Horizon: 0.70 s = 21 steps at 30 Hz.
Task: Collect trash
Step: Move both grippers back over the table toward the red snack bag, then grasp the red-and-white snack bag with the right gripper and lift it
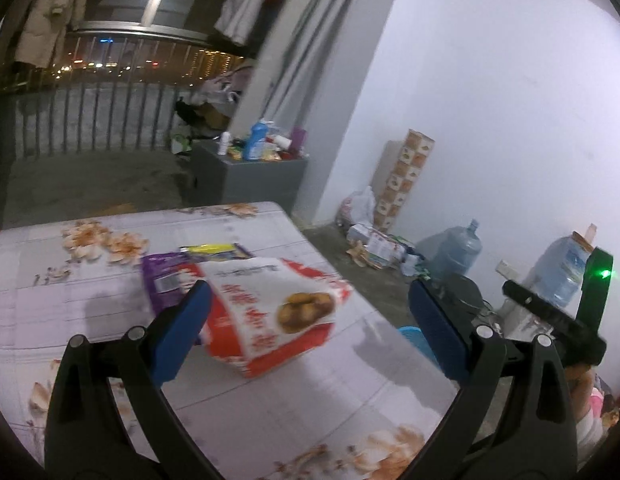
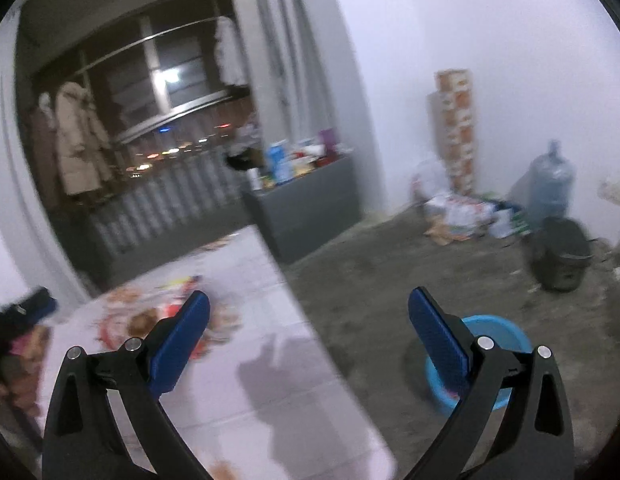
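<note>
1. The snack bag [image 1: 269, 312] at 12 o'clock from the left jaws is glossy printed plastic.
2. The worktop [image 1: 301, 412] wears a smooth flowered covering with a slight sheen.
3. The floor [image 2: 390, 272] is rough, matt concrete.
4. The basin [image 2: 498, 332] at 3 o'clock is smooth blue plastic.

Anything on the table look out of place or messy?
Yes: three empty snack wrappers lie overlapping on the flowered table. A red-and-white bag is crumpled on top of a purple packet and a yellow wrapper. Nothing spilled. Both grippers are open, holding nothing.
</note>
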Each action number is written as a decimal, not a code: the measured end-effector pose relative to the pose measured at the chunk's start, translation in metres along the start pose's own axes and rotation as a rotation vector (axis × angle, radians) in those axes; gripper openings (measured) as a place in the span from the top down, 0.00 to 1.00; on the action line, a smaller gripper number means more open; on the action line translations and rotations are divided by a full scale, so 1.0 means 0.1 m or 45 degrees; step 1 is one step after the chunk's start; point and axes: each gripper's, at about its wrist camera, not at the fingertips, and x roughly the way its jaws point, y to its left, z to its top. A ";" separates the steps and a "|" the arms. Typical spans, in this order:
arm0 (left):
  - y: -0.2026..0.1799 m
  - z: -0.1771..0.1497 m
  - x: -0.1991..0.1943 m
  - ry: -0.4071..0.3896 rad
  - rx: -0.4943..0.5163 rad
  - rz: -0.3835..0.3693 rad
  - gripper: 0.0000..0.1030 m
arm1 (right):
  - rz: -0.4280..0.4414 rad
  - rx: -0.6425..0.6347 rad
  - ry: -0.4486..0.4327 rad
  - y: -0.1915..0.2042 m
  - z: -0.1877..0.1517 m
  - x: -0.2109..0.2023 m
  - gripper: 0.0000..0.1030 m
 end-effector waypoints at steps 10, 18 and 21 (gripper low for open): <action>0.59 -0.08 -0.06 -0.015 -0.150 0.015 0.09 | 0.367 0.166 0.270 0.43 -0.07 0.62 0.15; 0.84 -0.03 0.24 0.062 -0.190 0.055 0.38 | 0.526 0.516 0.573 0.75 -0.26 1.29 0.20; 0.91 -0.04 0.39 0.113 -0.192 0.080 0.45 | 0.508 0.603 0.657 0.91 -0.36 1.50 0.20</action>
